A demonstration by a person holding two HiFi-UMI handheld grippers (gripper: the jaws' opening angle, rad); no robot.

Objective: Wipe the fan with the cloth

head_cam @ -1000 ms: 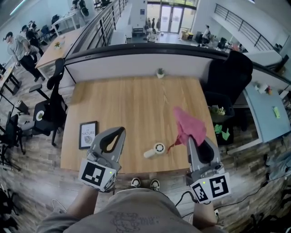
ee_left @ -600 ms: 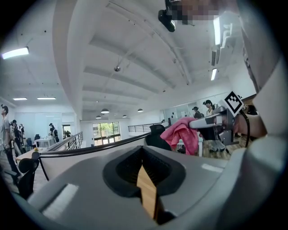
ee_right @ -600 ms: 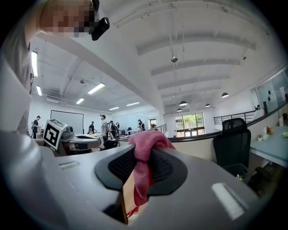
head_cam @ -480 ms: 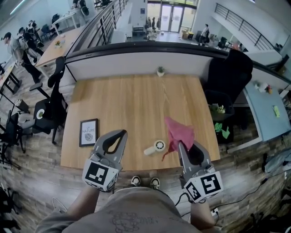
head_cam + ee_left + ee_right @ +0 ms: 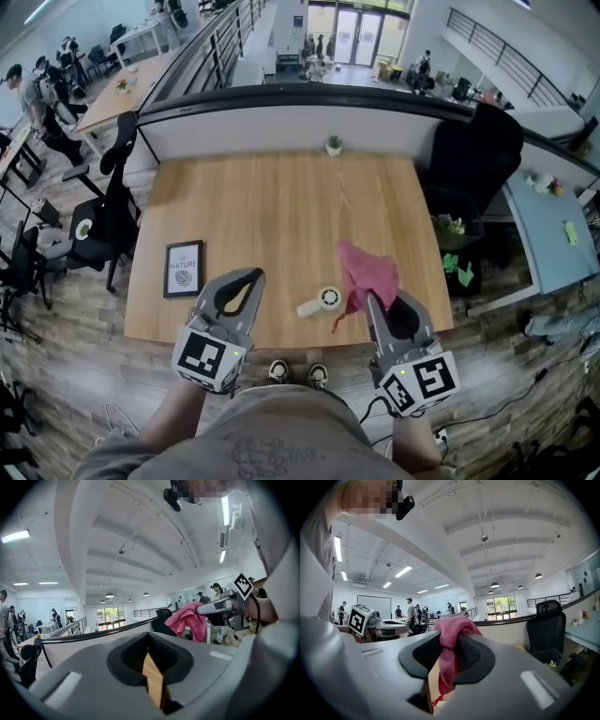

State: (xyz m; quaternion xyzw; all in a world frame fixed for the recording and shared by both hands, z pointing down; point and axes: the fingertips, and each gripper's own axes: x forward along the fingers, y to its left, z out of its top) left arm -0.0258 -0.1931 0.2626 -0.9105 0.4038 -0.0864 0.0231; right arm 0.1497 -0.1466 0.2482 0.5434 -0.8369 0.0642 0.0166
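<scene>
A small cream hand-held fan (image 5: pixel 323 302) lies on the wooden table (image 5: pixel 281 206) near its front edge. My right gripper (image 5: pixel 373 298) is shut on a pink cloth (image 5: pixel 367 272), which bunches above the jaws and hangs just right of the fan. In the right gripper view the cloth (image 5: pixel 451 641) is pinched between the jaws and drapes down between them. My left gripper (image 5: pixel 255 276) hovers left of the fan, shut with nothing in it (image 5: pixel 150 641). The left gripper view shows the cloth (image 5: pixel 190 619) in the right gripper (image 5: pixel 220 606).
A framed picture (image 5: pixel 183 268) lies at the table's left front. A small potted plant (image 5: pixel 333 145) stands at the far edge by a low partition. A black chair (image 5: pixel 473 155) is right of the table, another office chair (image 5: pixel 103 225) at its left.
My right gripper with the pink cloth has moved left and lower, closer to the fan. The left gripper has sunk a little. The fan has not moved.
</scene>
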